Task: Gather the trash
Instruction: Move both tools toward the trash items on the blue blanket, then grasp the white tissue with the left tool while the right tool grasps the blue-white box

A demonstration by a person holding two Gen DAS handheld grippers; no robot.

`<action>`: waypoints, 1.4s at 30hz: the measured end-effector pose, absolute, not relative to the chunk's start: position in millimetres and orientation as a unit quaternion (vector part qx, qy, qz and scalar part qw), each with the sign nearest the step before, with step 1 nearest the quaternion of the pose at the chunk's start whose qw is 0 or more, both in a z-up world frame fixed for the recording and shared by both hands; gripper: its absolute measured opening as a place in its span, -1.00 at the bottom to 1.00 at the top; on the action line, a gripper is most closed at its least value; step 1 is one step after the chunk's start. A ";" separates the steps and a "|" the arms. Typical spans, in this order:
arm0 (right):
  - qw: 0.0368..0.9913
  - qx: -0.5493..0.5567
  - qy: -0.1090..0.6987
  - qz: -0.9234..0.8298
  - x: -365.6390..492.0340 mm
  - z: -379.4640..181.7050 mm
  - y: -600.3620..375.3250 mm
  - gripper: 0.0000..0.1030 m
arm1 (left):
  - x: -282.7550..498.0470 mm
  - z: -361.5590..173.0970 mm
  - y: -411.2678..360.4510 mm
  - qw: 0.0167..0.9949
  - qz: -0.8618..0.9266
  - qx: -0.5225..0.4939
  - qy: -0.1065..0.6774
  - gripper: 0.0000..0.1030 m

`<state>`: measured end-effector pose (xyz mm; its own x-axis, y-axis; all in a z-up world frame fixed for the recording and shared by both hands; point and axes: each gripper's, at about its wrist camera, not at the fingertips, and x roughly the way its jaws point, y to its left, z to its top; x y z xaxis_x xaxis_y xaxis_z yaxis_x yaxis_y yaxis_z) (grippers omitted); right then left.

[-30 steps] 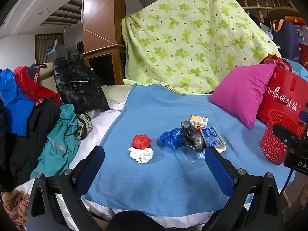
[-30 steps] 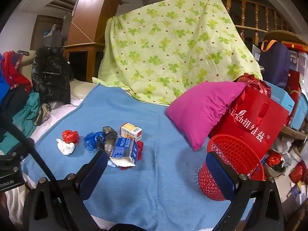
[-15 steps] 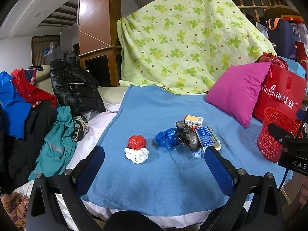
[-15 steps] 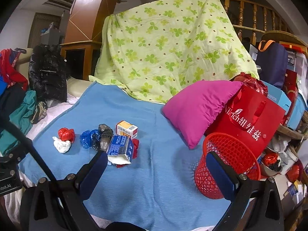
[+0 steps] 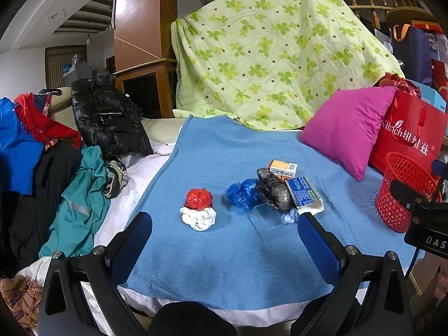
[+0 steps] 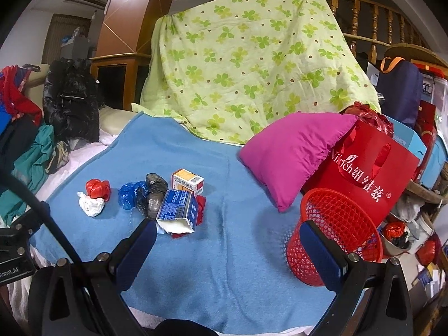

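Trash lies in a loose cluster on the blue blanket [image 5: 212, 263]: a red wad [image 5: 198, 198] on a white wad [image 5: 199, 218], a blue bag [image 5: 242, 193], a dark bag [image 5: 273, 193], an orange box [image 5: 283, 168] and a blue carton [image 5: 303, 194]. The same red wad [image 6: 97, 188], blue carton [image 6: 179, 208] and orange box [image 6: 188, 182] show in the right wrist view. A red mesh basket [image 6: 333, 232] stands at the blanket's right edge. My left gripper [image 5: 225, 231] hangs open short of the pile. My right gripper [image 6: 228, 238] is open too, nothing held.
A magenta pillow [image 6: 294, 156] leans behind the basket, with a red paper bag [image 6: 372, 168] beside it. A green flowered quilt [image 5: 274, 56] drapes the back. Clothes and a black jacket [image 5: 109, 123] pile up at the left. The blanket's front edge is near both grippers.
Both grippers have drawn back slightly and shifted; the pile sits a little farther and lower-left in view. Nothing on the blanket has moved, and both stay open.
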<state>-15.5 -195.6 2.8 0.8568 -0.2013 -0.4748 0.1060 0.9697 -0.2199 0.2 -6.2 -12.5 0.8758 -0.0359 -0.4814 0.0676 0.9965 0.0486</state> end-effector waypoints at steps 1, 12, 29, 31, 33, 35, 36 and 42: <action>0.958 -0.093 0.259 -0.079 -15.8 3.8 -196.0 1.00 | 0.1 -11.5 -6.6 0.968 -0.026 0.034 0.248 1.00; 0.963 -0.082 0.245 -0.073 -20.9 19.8 -205.1 1.00 | -1.2 9.4 -9.1 0.968 -0.025 0.030 0.247 1.00; 0.921 0.043 0.376 0.088 110.5 -68.9 -232.4 1.00 | 95.9 -80.1 25.9 0.926 -0.021 0.008 0.377 1.00; 0.908 0.073 0.402 0.095 137.1 -86.9 -231.9 0.99 | 113.6 -92.0 35.6 0.917 -0.021 -0.005 0.397 1.00; 0.900 0.090 0.415 0.101 159.0 -99.9 -230.0 0.89 | 129.0 -99.9 50.4 0.913 -0.006 -0.017 0.407 1.00; 0.894 0.098 0.427 0.096 177.1 -110.1 -228.0 0.69 | 144.3 -106.4 66.8 0.910 0.004 -0.035 0.413 1.00; 0.892 0.098 0.432 0.091 184.1 -114.7 -227.2 0.69 | 151.5 -109.5 75.2 0.907 0.009 -0.045 0.418 1.00; 0.875 0.093 0.470 0.073 211.0 -142.5 -220.6 0.69 | 186.9 -126.0 91.1 0.891 -0.022 -0.118 0.437 1.00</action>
<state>211.0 -220.6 -142.5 0.5481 0.2139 -0.8086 -0.0399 0.9723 0.2302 186.9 91.1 -126.0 0.6165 -0.1419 -0.7745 -0.0645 0.9712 -0.2293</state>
